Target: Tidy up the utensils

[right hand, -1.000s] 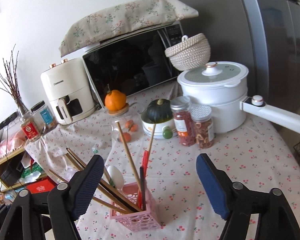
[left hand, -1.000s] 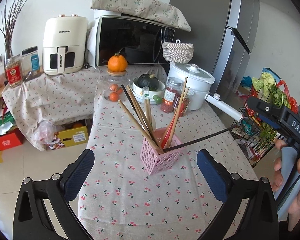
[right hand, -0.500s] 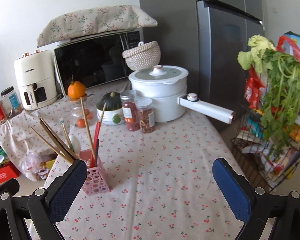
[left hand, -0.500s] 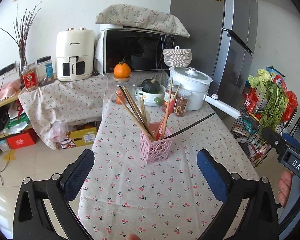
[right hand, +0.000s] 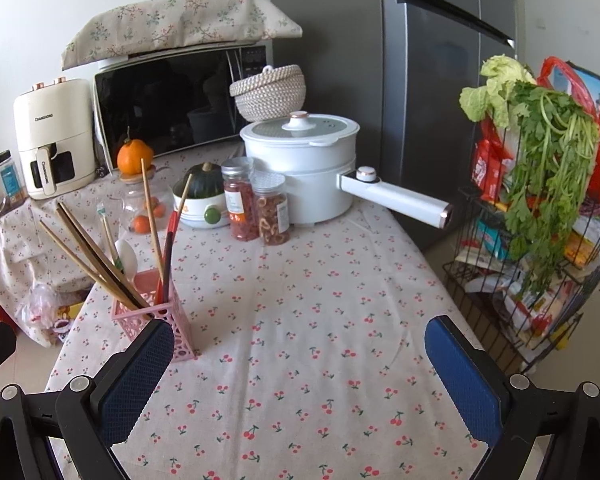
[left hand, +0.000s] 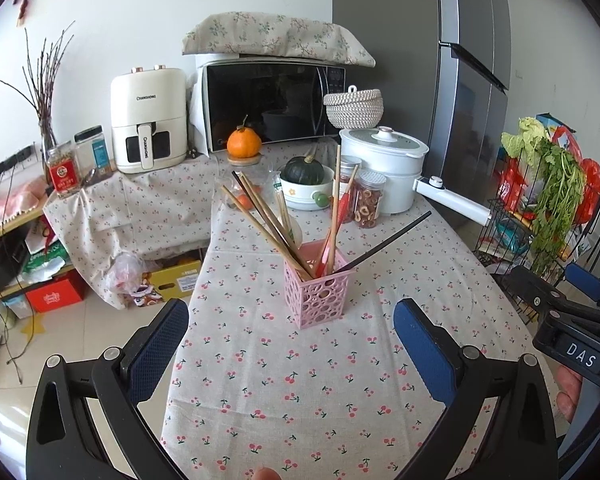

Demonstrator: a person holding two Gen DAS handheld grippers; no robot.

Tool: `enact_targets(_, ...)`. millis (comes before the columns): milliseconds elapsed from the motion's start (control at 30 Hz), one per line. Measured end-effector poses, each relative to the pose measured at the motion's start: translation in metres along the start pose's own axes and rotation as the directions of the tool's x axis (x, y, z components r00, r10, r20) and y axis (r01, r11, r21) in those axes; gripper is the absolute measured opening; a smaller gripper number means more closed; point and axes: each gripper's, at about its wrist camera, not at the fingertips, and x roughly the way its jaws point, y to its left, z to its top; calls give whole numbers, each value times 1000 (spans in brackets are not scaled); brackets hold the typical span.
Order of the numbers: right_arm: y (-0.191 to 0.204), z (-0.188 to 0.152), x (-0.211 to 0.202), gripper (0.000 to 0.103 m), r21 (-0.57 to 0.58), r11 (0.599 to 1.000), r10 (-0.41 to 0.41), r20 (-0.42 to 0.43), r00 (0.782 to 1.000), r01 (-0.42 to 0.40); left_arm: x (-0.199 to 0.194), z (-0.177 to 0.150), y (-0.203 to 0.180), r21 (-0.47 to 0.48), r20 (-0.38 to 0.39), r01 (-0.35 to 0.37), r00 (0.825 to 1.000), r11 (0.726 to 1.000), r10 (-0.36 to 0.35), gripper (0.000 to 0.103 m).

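A pink perforated plastic utensil holder (left hand: 319, 295) stands upright near the middle of the tabletop (left hand: 340, 380), which wears a pale cloth printed with small red cherries. Out of it fan several long brown wooden chopsticks (left hand: 266, 224), leaning toward the left in the left wrist view, a red-handled utensil (left hand: 336, 220) standing more nearly straight, and one black chopstick (left hand: 384, 242) tilted far over to the right. Behind the holder sit a white bowl carrying a dark green squash (left hand: 305, 172), two clear jars of dried red snacks (left hand: 366, 204) and a white lidded electric pot (left hand: 384, 168) with a long handle. The left tongs (left hand: 292, 344) hang spread wide over the near edge of the cloth, empty, with the holder lying beyond their blue pads. The right tongs (right hand: 300, 364) have just been opening and stand at their widest, nothing between them, the holder just beyond their left pad. A wire rack of leafy greens (right hand: 540, 184) stands beside the tabletop.
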Motion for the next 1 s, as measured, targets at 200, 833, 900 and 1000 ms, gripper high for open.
enact_targets(200,4,-3,2,103,-7,1000,0,-10,1000,0,3,-3,-1,6,-20,4,1000,1000,-4,103)
enact_targets(833,9,-5,6,103,-20,1000,-10,-26,1000,9,7,-6,-3,16,-51,11,999,1000,-10,103)
enact_targets(900,9,-5,6,103,-20,1000,-10,-26,1000,10,7,-6,-3,15,-51,11,999,1000,-10,103)
enact_targets(1000,8,-5,6,103,-18,1000,-9,-27,1000,9,8,-6,-3,16,-52,11,999,1000,-10,103)
